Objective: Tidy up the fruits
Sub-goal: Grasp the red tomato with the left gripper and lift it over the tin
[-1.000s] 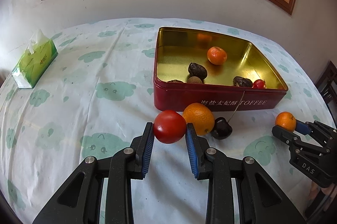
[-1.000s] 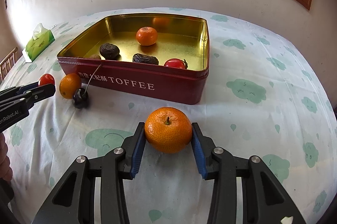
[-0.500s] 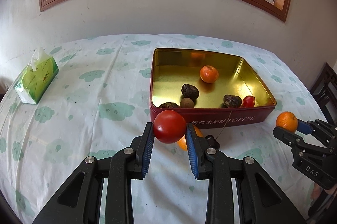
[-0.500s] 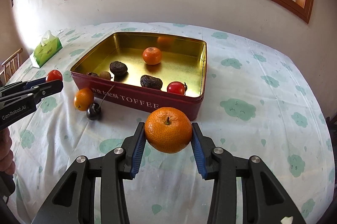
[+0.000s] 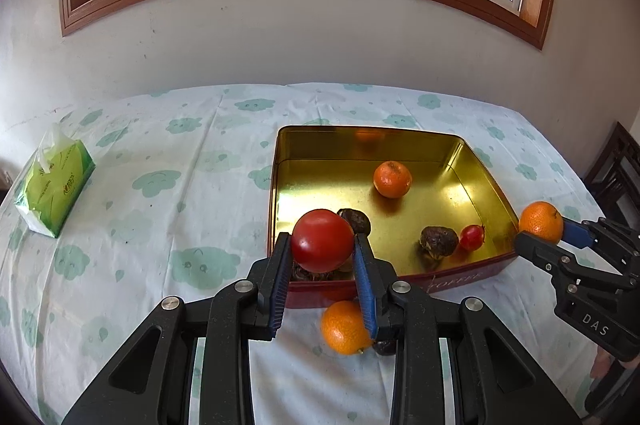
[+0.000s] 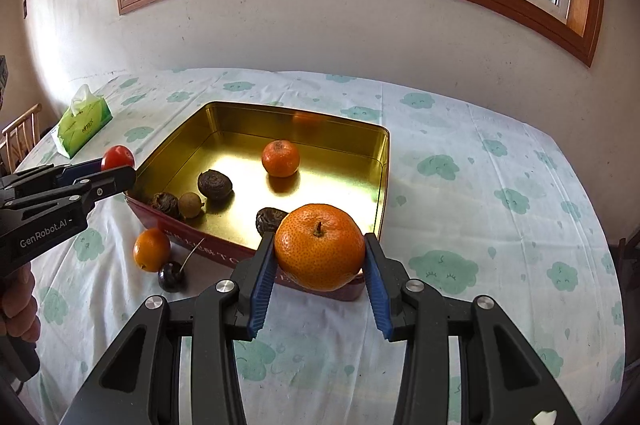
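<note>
My left gripper (image 5: pixel 322 245) is shut on a red tomato (image 5: pixel 322 240), held in the air above the near left corner of the red toffee tin (image 5: pixel 460 275). In the right wrist view my right gripper (image 6: pixel 319 253) is shut on a big orange (image 6: pixel 319 247) above the tin's near right corner. The gold inside of the tin (image 6: pixel 336 181) holds a small orange (image 6: pixel 281 158), dark wrinkled fruits (image 6: pixel 215 184), a pale round fruit (image 6: pixel 190 205) and a cherry tomato (image 5: pixel 472 237). On the cloth before the tin lie an orange (image 6: pixel 151 249) and a dark cherry (image 6: pixel 172 276).
A green tissue pack (image 5: pixel 54 187) lies at the table's far left. The round table carries a white cloth with green clouds (image 6: pixel 500 193), and a wall with a window stands behind it. Chairs (image 5: pixel 618 173) stand at both sides. A hand (image 6: pixel 18 309) holds the left gripper's handle.
Both grippers have risen with their fruit, from cloth level before the tin to above its front wall. The tin and loose fruit have kept still.
</note>
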Tool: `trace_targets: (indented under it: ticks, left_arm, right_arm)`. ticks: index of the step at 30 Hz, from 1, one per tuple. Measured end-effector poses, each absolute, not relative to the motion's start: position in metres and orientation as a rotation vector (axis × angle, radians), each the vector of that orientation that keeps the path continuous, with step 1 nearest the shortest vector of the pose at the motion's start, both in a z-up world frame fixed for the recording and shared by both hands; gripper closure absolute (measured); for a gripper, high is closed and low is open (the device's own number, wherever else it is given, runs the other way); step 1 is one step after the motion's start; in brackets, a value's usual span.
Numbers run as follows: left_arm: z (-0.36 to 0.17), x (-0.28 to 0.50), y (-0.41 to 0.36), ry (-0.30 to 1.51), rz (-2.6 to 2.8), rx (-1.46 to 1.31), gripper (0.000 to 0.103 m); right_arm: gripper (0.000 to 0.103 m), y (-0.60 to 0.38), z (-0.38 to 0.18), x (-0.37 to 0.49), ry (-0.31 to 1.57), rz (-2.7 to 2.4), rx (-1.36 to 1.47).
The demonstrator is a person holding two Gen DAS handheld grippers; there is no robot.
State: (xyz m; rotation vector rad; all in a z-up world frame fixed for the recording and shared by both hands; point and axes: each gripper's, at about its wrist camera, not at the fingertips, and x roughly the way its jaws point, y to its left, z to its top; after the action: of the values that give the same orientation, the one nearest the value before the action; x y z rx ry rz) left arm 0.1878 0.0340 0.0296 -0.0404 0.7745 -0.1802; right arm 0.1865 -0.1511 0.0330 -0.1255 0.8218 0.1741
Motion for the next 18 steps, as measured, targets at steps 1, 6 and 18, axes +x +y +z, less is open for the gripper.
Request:
trace_targets:
  ticks: [1,6,18]
  left_arm:
    - [0.029,0.191,0.033,0.779,-0.184,-0.041,0.072]
    - [0.023,0.206,0.028,0.797,-0.186,-0.020,0.072]
    - [0.004,0.226,0.025,0.846,-0.165,-0.009,0.072]
  right_arm:
    - [0.064,-0.151,0.032,0.190,0.825,0.175,-0.125]
    - [0.064,-0.149,0.024,0.208,0.847,0.177,-0.129]
    - [0.064,-0.144,0.004,0.232,0.886,0.187,-0.136]
